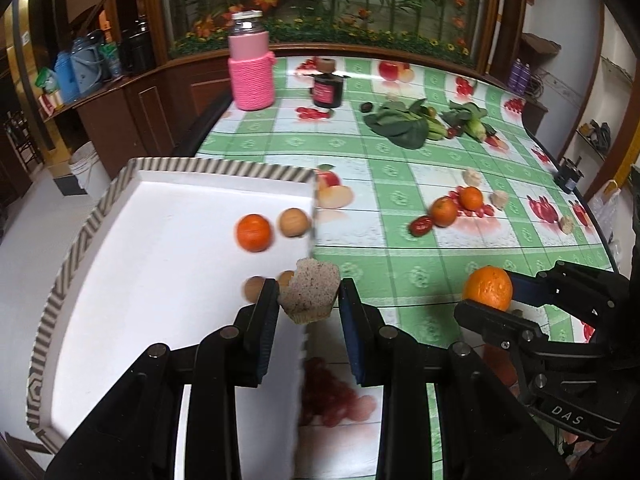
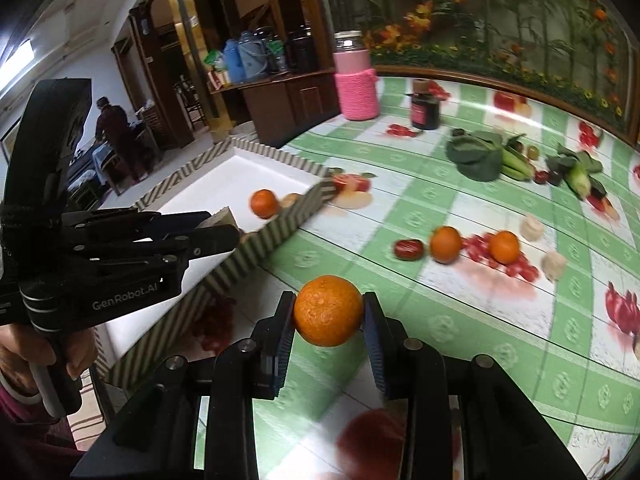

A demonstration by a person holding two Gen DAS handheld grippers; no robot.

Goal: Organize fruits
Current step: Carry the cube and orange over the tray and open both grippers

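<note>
My left gripper [image 1: 309,296] is shut on a speckled grey-white dragon fruit slice [image 1: 310,292], held over the right edge of the white striped-rim box [image 1: 88,224]. In the box lie an orange [image 1: 253,232] and three brown longans [image 1: 294,222]. My right gripper [image 2: 329,312] is shut on an orange [image 2: 329,310], held above the tablecloth right of the box [image 2: 276,228]; it also shows in the left wrist view [image 1: 488,289]. On the table lie two oranges [image 2: 445,244] [image 2: 504,247] and a red date [image 2: 409,249].
A pink-sleeved bottle [image 1: 251,68] and a dark jar [image 1: 328,90] stand at the table's far side. Leafy greens [image 1: 404,124] and small fruits lie at the back right. Pale fruit pieces [image 2: 534,228] lie near the oranges. A person stands in the far room [image 2: 116,136].
</note>
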